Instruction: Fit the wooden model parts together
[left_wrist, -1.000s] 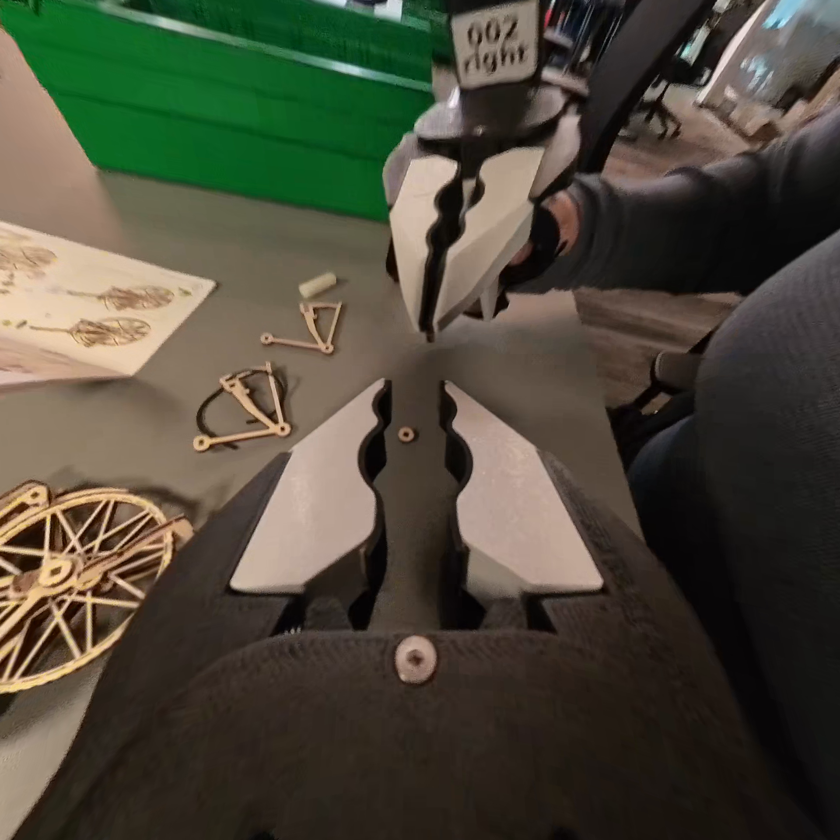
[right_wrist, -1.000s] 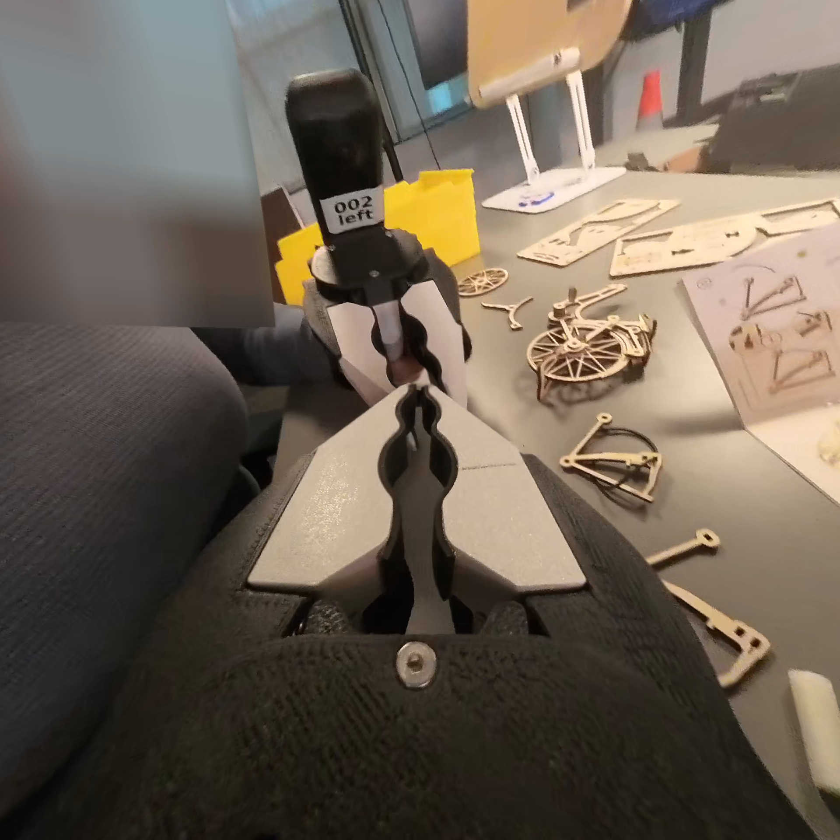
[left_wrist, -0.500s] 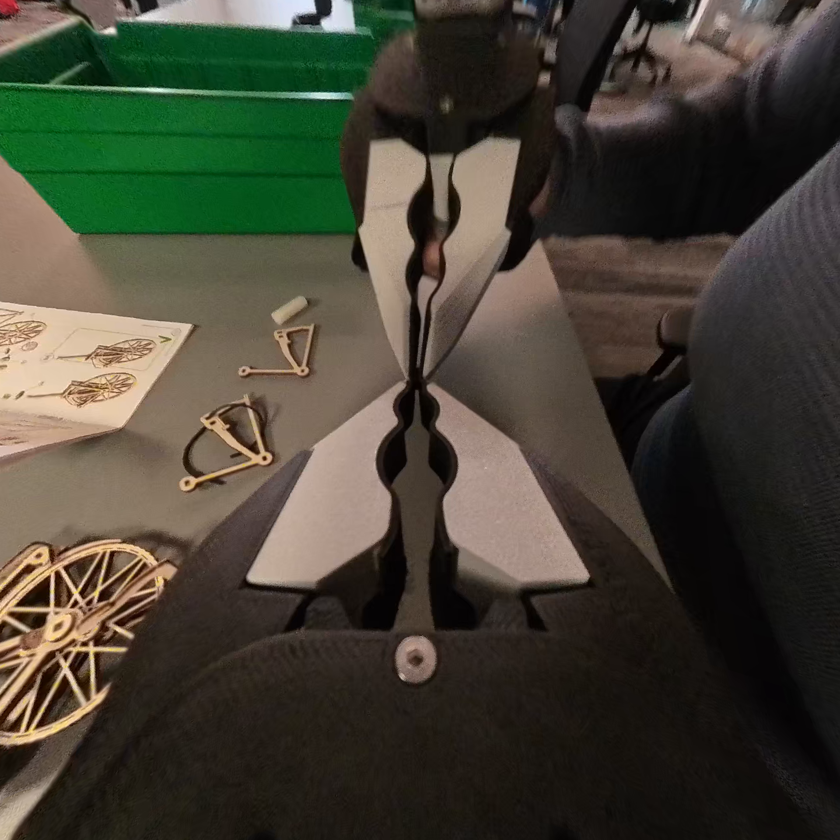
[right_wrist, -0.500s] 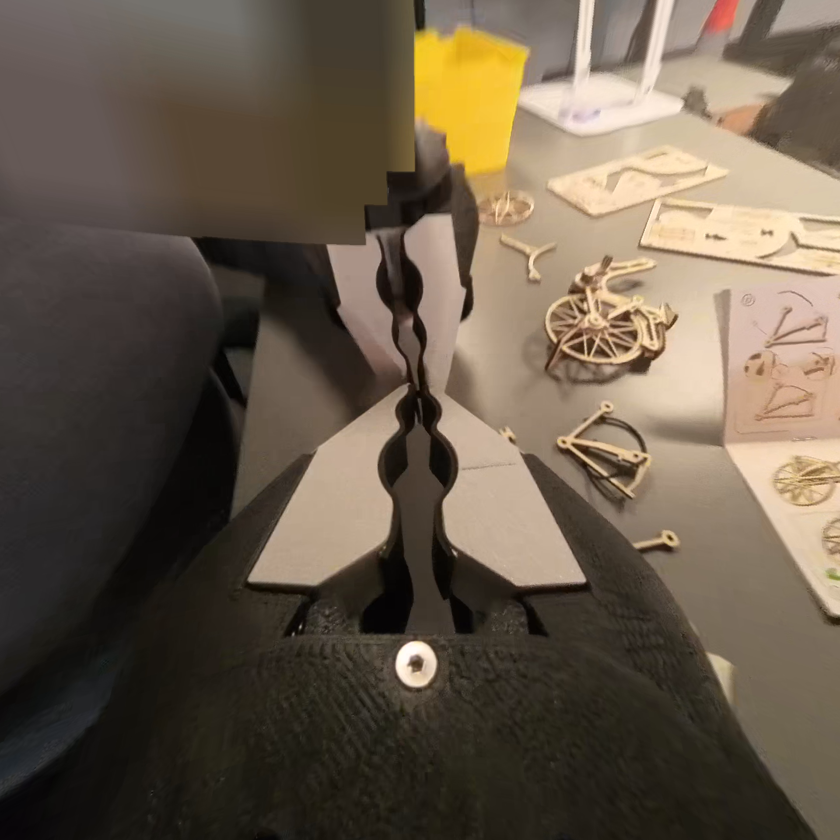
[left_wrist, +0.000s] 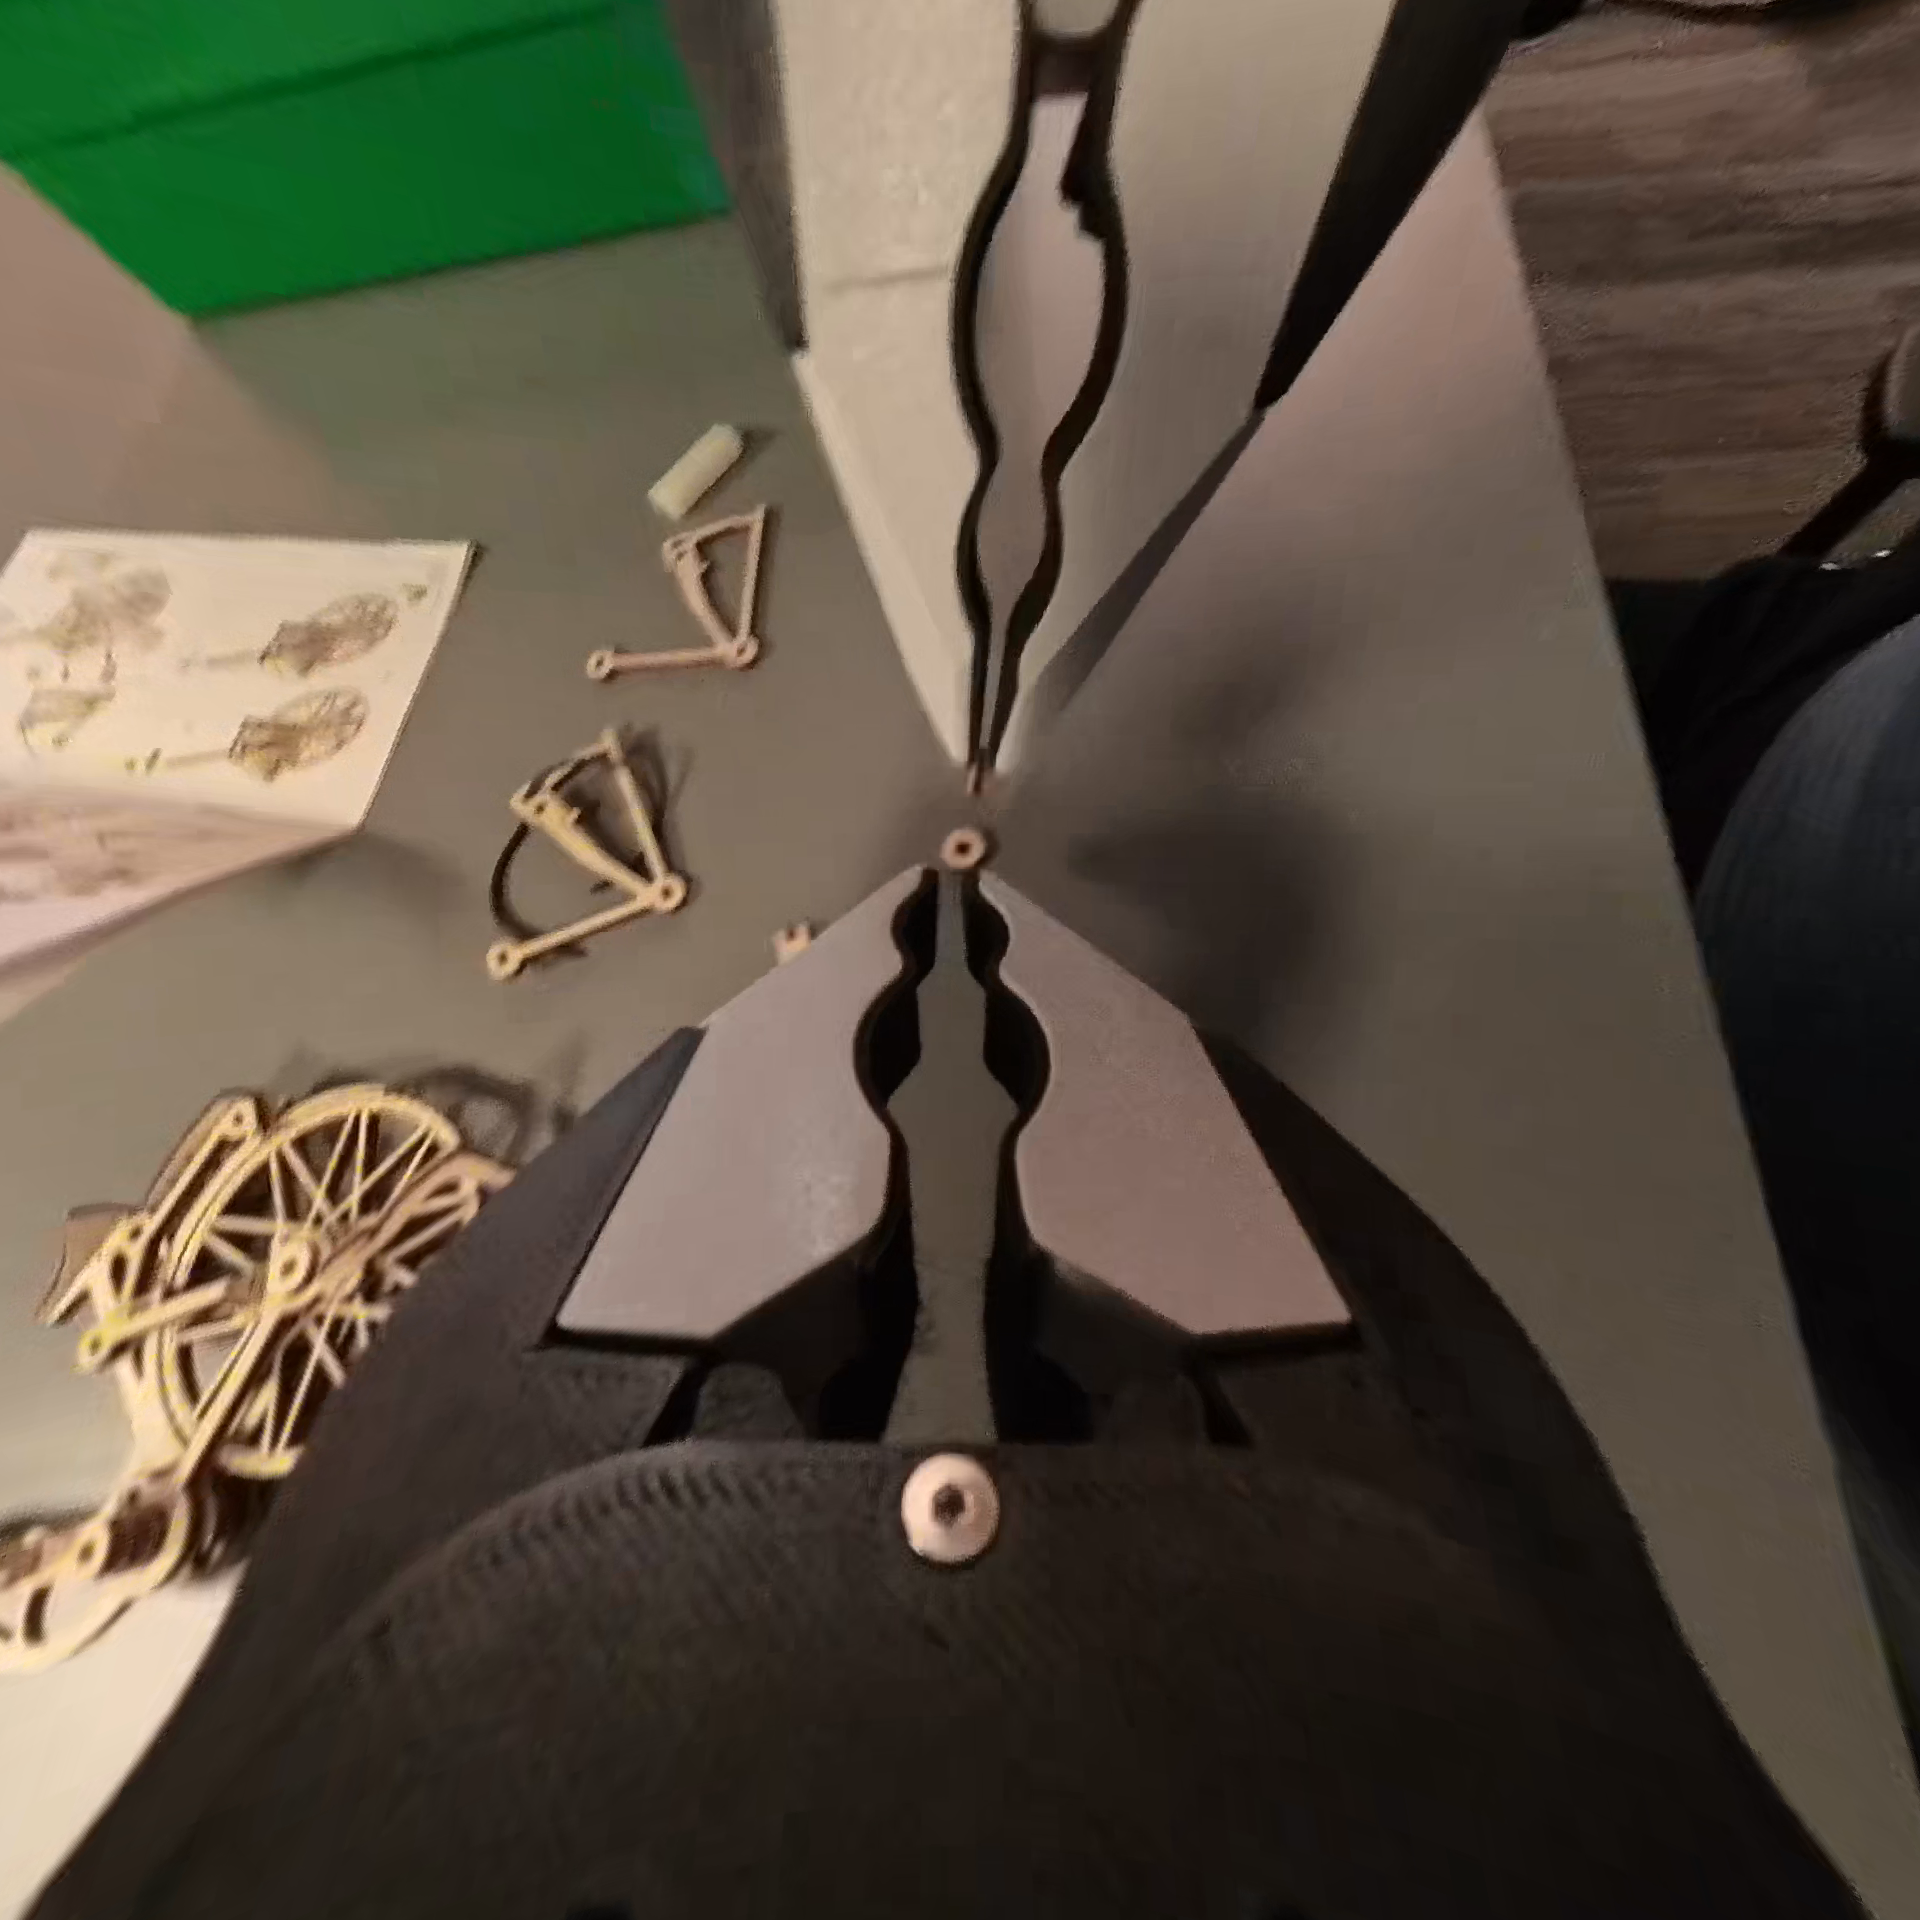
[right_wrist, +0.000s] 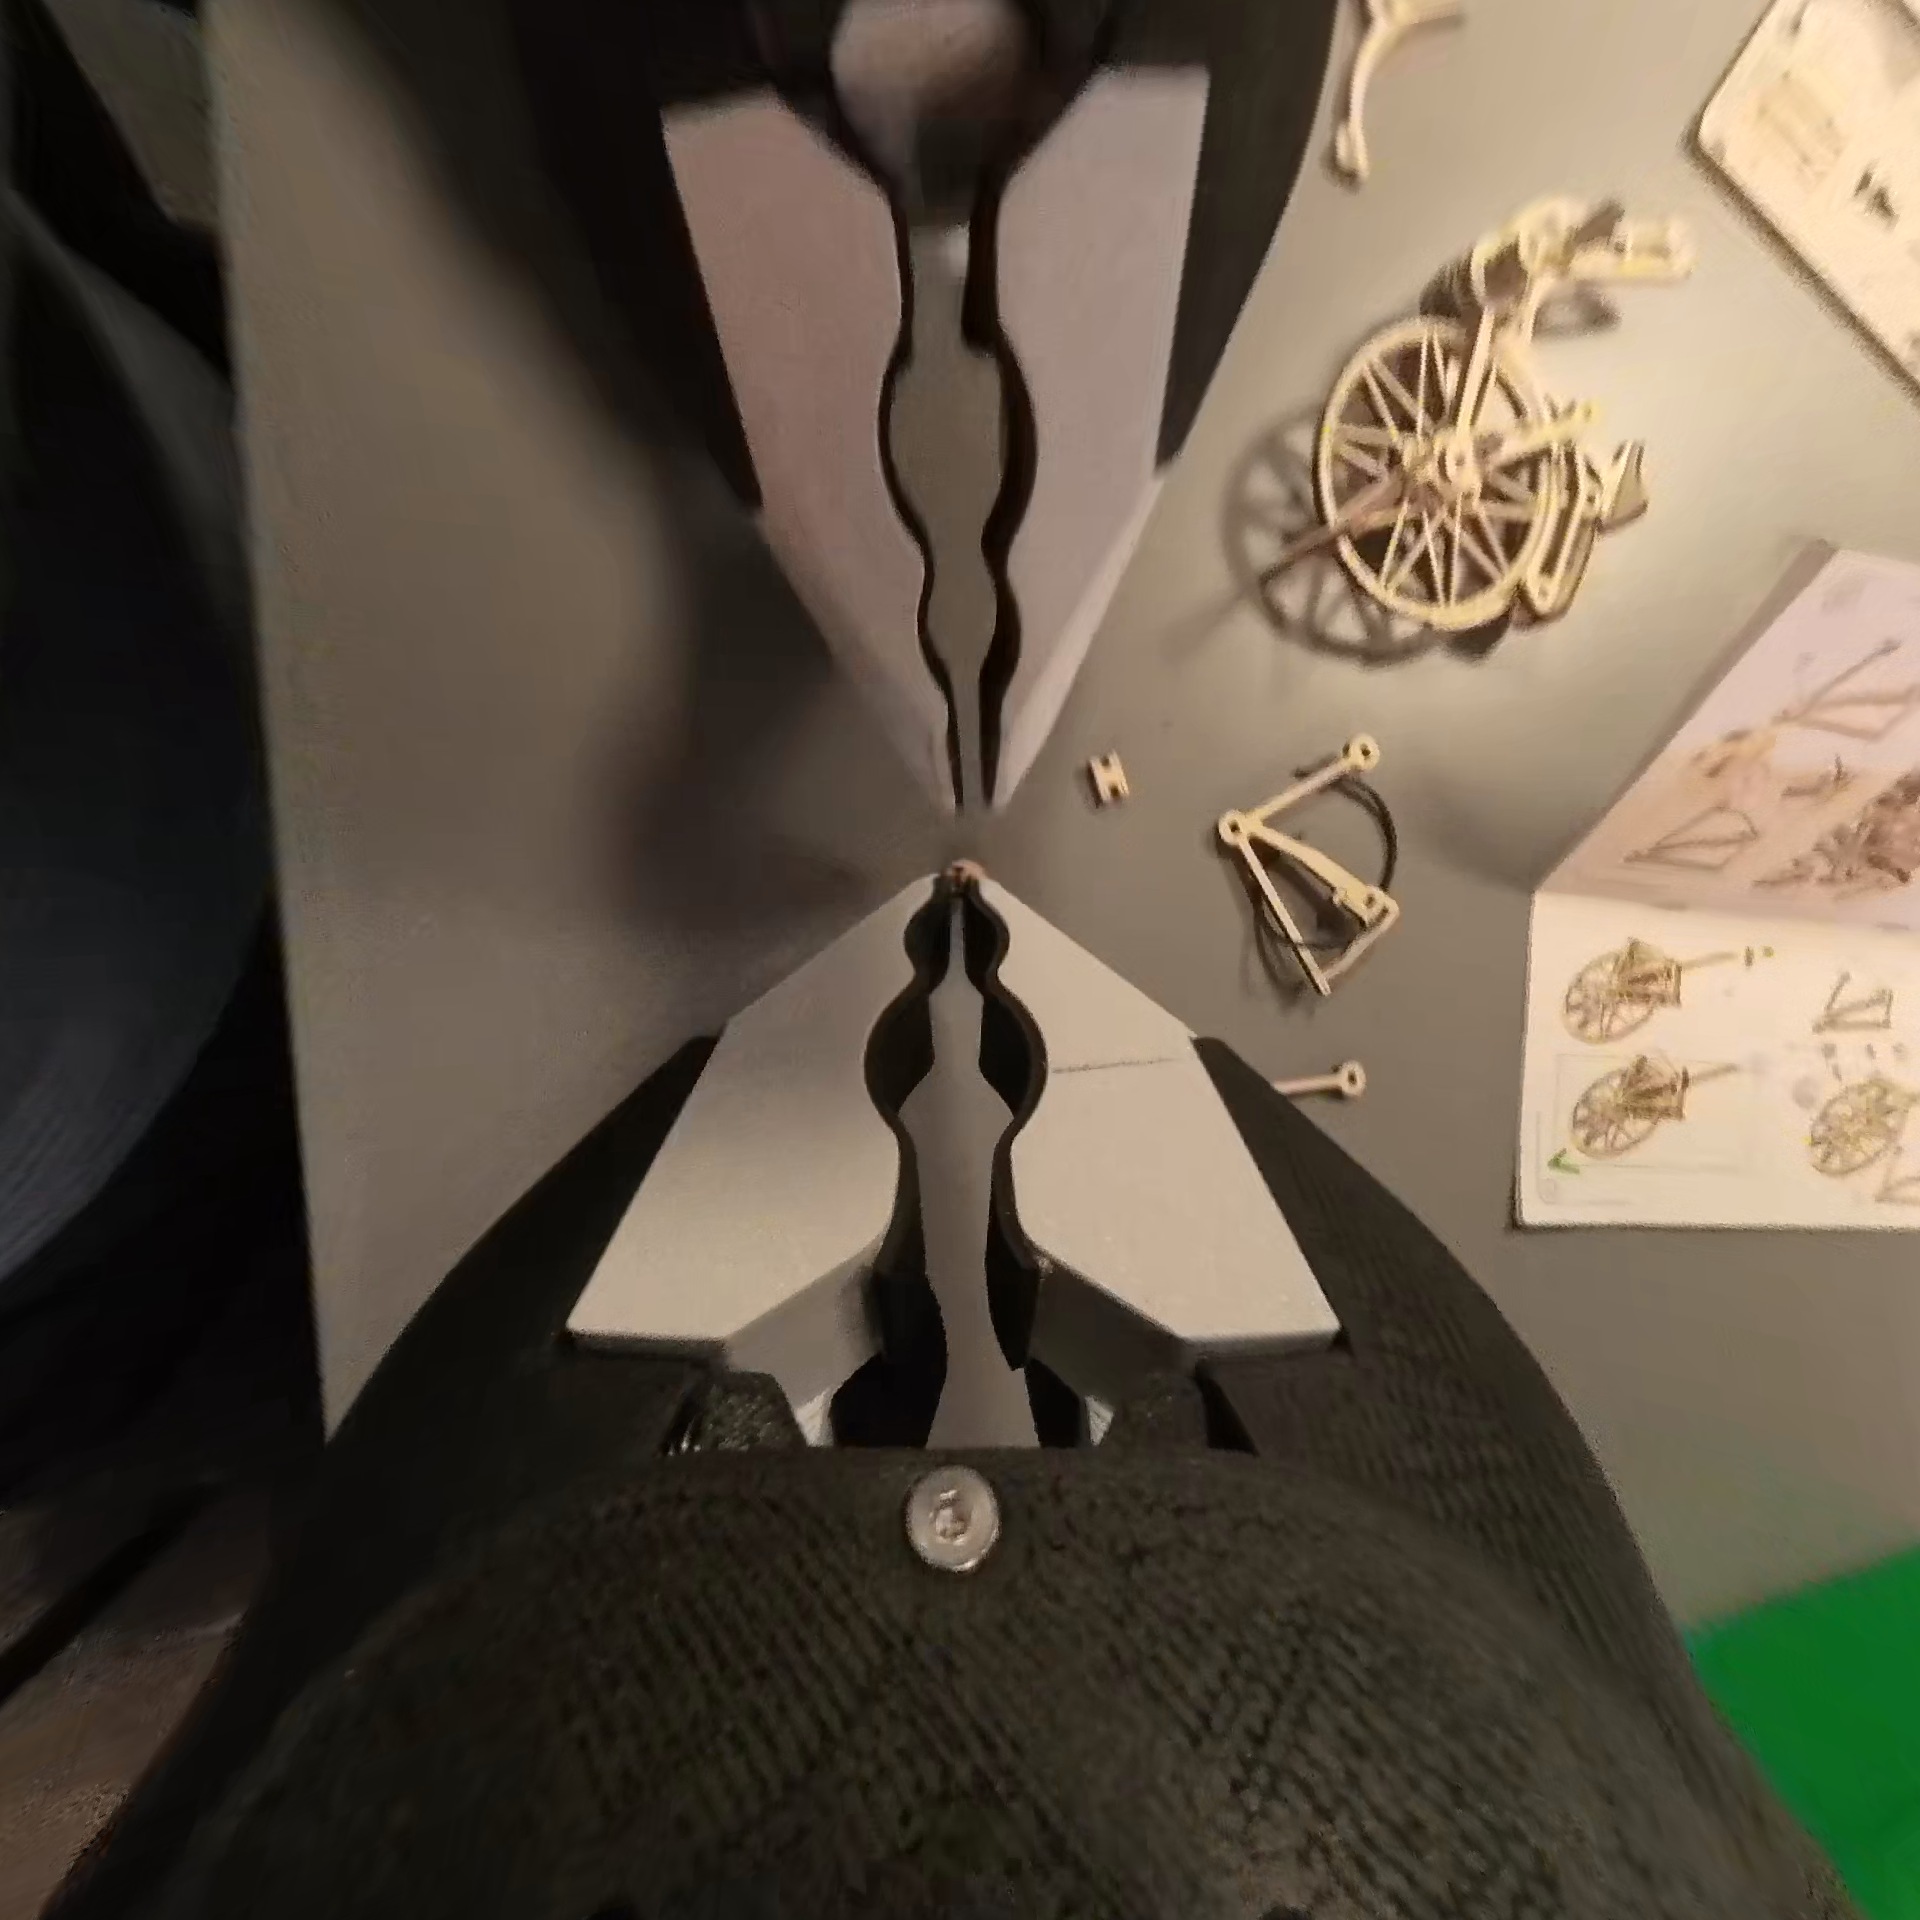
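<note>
A tiny wooden ring (left_wrist: 961, 847) lies on the grey table (left_wrist: 1351, 935) between the two grippers' tips. My left gripper (left_wrist: 951, 881) points down just short of it, its jaws a narrow slit apart and empty; it also shows in the right wrist view (right_wrist: 969, 805). My right gripper (right_wrist: 958, 891) is shut, with a tiny tan bit at its tips; in the left wrist view (left_wrist: 977, 771) it comes in from above, close to the ring. A wooden spoked-wheel model (left_wrist: 281, 1278) lies to the left, and shows in the right wrist view (right_wrist: 1455, 468).
Loose wooden frame parts (left_wrist: 592, 873) (left_wrist: 707, 613), a small H-shaped piece (right_wrist: 1107, 779), a white cylinder (left_wrist: 696, 483) and an instruction sheet (left_wrist: 208, 675) lie on the table. A green bin (left_wrist: 364, 135) stands behind. A person's leg (left_wrist: 1818, 935) is beyond the table edge. Only a small space, under 4 cm, lies between the two pairs of fingers. The small H-shaped piece (right_wrist: 1107, 779) is about 4 cm from my left fingertips.
Both grippers have tilted down toward the table and come tip to tip. The left gripper closed from wide open to a slit. The ring shows again ahead of its tips.
</note>
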